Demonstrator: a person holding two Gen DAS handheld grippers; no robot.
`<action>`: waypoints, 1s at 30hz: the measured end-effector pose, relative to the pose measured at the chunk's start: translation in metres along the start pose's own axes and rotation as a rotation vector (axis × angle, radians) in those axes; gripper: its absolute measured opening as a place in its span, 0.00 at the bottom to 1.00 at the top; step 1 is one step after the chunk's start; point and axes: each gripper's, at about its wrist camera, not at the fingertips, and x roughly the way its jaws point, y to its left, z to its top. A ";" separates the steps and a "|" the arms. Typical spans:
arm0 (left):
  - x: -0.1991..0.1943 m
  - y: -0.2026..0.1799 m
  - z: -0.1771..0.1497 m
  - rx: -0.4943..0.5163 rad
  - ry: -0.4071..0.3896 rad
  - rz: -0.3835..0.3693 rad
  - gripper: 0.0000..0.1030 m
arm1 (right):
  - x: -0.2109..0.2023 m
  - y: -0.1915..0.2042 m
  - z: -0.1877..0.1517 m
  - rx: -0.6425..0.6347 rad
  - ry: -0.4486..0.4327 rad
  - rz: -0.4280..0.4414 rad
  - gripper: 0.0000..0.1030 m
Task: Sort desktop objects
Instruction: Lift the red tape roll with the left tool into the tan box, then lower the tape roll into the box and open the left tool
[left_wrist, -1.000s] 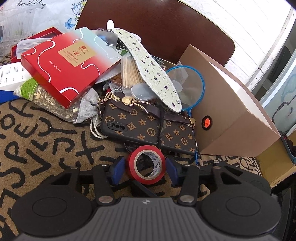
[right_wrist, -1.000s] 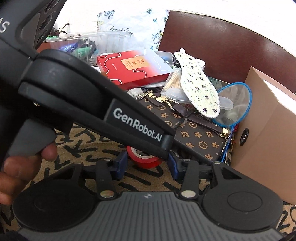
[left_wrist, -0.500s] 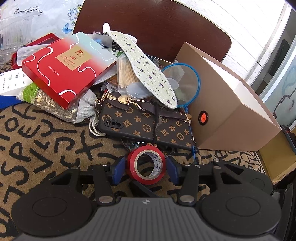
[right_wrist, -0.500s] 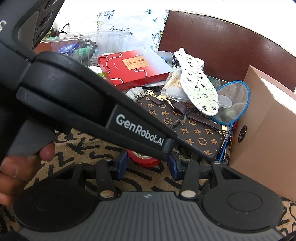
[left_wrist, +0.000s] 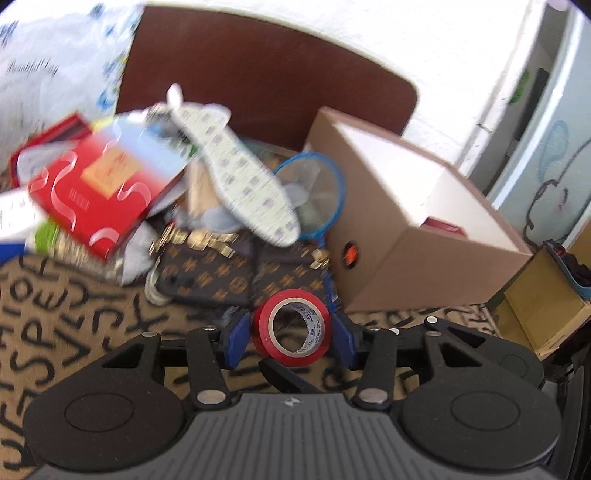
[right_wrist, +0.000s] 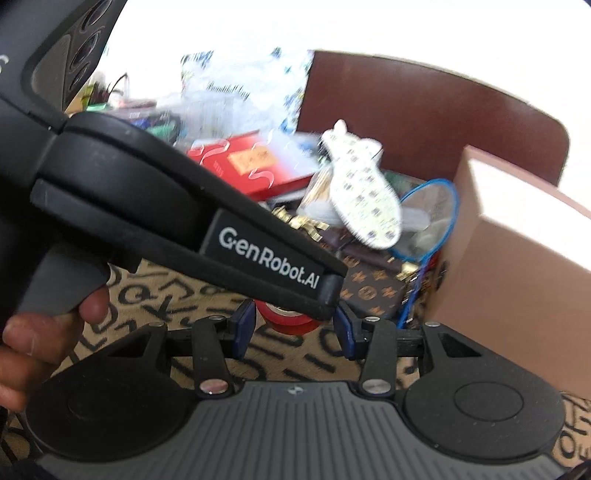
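Note:
My left gripper (left_wrist: 291, 330) is shut on a red roll of tape (left_wrist: 291, 326), held upright above the patterned tablecloth (left_wrist: 74, 317). The tape roll also shows in the right wrist view (right_wrist: 290, 319), partly hidden by the left gripper's black body (right_wrist: 184, 218). My right gripper (right_wrist: 293, 328) is open and empty, just behind the left one. An open brown cardboard box (left_wrist: 413, 225) stands to the right of the tape; it also shows in the right wrist view (right_wrist: 517, 280).
A cluttered pile lies ahead: a red box (left_wrist: 99, 188), a patterned shoe insole (left_wrist: 240, 173), a blue-rimmed net (left_wrist: 317, 188), a brown monogram phone case (left_wrist: 221, 273). A dark chair back (left_wrist: 266, 85) stands behind. A smaller yellow box (left_wrist: 543, 306) sits far right.
The left gripper has lifted and pulled back with the tape, turning toward the cardboard box, whose open top now shows. The right gripper has followed; both views are motion-blurred.

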 end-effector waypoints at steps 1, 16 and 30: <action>-0.002 -0.005 0.004 0.011 -0.012 -0.005 0.49 | -0.004 -0.003 0.002 0.002 -0.015 -0.009 0.44; 0.016 -0.088 0.080 0.169 -0.124 -0.116 0.49 | -0.038 -0.091 0.049 0.068 -0.169 -0.172 0.44; 0.121 -0.126 0.128 0.184 0.028 -0.167 0.46 | 0.014 -0.204 0.067 0.147 0.025 -0.180 0.42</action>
